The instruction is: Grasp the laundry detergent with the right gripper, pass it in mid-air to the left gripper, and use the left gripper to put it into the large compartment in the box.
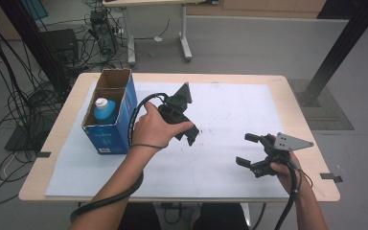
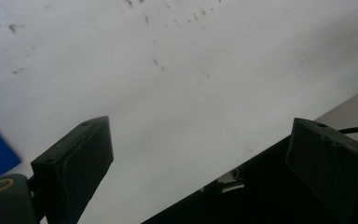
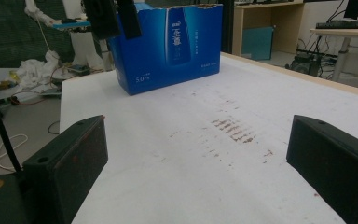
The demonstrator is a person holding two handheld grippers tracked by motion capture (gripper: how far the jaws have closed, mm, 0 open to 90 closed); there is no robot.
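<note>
At the desk's left edge, toward the far corner, I have the blue carton [image 1: 110,117] standing upright with its top flaps open, and the bottle [image 1: 105,109] with the white cap sits inside it in the nearer compartment, cap up; I judge it stands that way so a claw can come down on the cap from above. Just to the right of the carton, my left claw [image 1: 190,135] hangs above the white sheet [image 1: 230,115] with its jaws apart and nothing between them; in the left gripper view the two pads frame bare, speckled paper, with a sliver of the blue carton at the left margin, so I read it as tilted down at the desk rather than aimed at the bottle. Toward the near right corner, my right claw [image 1: 248,149] is held low over the sheet, jaws wide apart and empty, pointing left across the desk; its own view looks level along the surface to the carton's printed side, which suits steadying the box if I need to. The bottle is untouched by either claw.
</note>
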